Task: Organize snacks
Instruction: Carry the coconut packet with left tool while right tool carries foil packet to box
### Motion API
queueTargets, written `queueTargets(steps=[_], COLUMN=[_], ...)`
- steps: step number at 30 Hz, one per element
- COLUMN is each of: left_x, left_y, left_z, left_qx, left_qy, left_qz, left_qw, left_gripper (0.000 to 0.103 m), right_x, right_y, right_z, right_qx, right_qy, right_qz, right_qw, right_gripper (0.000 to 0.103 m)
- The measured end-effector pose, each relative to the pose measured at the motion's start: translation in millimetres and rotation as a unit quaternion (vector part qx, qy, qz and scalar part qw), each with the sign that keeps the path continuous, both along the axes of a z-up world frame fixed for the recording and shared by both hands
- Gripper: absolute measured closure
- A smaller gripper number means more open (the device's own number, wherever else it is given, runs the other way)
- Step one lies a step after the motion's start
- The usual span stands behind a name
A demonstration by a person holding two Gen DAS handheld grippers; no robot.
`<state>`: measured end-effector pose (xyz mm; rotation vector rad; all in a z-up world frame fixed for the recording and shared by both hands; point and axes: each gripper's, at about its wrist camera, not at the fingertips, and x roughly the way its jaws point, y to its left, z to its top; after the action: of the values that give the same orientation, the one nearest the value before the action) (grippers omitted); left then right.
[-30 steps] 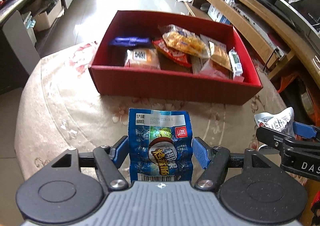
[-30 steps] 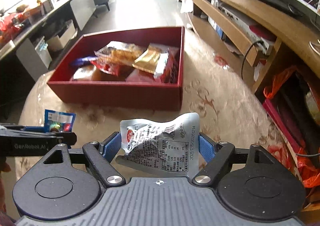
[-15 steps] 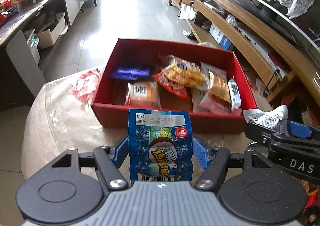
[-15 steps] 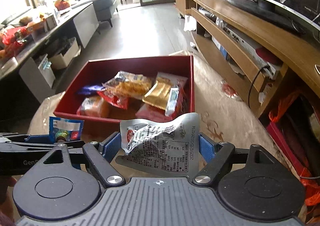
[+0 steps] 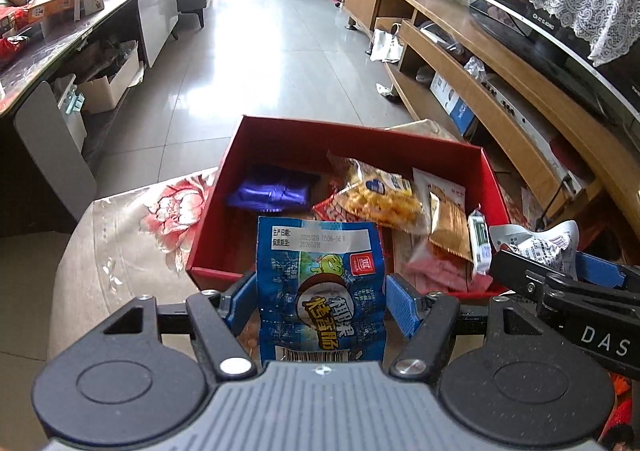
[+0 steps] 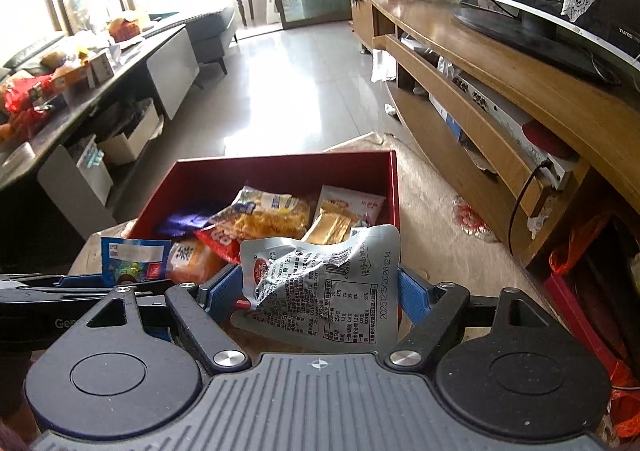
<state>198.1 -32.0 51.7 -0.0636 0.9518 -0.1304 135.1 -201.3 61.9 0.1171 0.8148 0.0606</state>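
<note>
My left gripper (image 5: 320, 301) is shut on a blue snack packet (image 5: 320, 283) and holds it upright above the near wall of the red box (image 5: 224, 211). My right gripper (image 6: 320, 291) is shut on a silver-grey snack pouch (image 6: 324, 279), held just above the box's near right corner. The red box (image 6: 394, 187) sits on a round cloth-covered table (image 5: 120, 251) and holds several snacks: a purple pack (image 5: 272, 193), a yellow bag (image 5: 380, 199), a gold pack (image 5: 448, 227). The right gripper also shows at the right of the left wrist view (image 5: 560, 283).
A wooden TV stand (image 6: 520, 99) with a TV runs along the right. A dark cabinet (image 5: 60, 51) with boxes stands at the left. Tiled floor (image 5: 260, 51) lies beyond the table. Red and orange bags (image 6: 580, 251) lie low at the right.
Both grippers have risen and moved forward with their packets, from in front of the box to over its near edge. The views now look further down the room.
</note>
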Motion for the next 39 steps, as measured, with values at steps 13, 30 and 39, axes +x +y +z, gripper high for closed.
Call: queueTargets(steps=[13,30,39], left_x=[29,65,81], left_y=[-7,-17,-21], left_z=[8,-1,-14], left_qx=[0.000,0.017,0.031], left_qy=[-0.017,-0.020,-0.009], left_qz=[0.012,0.025,0.027], left_qw=[0.9998,0.9994,0.9991], left_gripper=[0.038,0.038,0.038], right_x=[28,58,72], right_y=[-3,-7,-11], right_z=[7,0,-13], right_qx=[0.009,0.014,0.027], right_qy=[-0.018,-0.026,-0.015], right_qz=[-0.006,-0.008,-0.013], right_qw=[1.000,1.000,0.999], right_gripper=[0.018,0.018,0.018])
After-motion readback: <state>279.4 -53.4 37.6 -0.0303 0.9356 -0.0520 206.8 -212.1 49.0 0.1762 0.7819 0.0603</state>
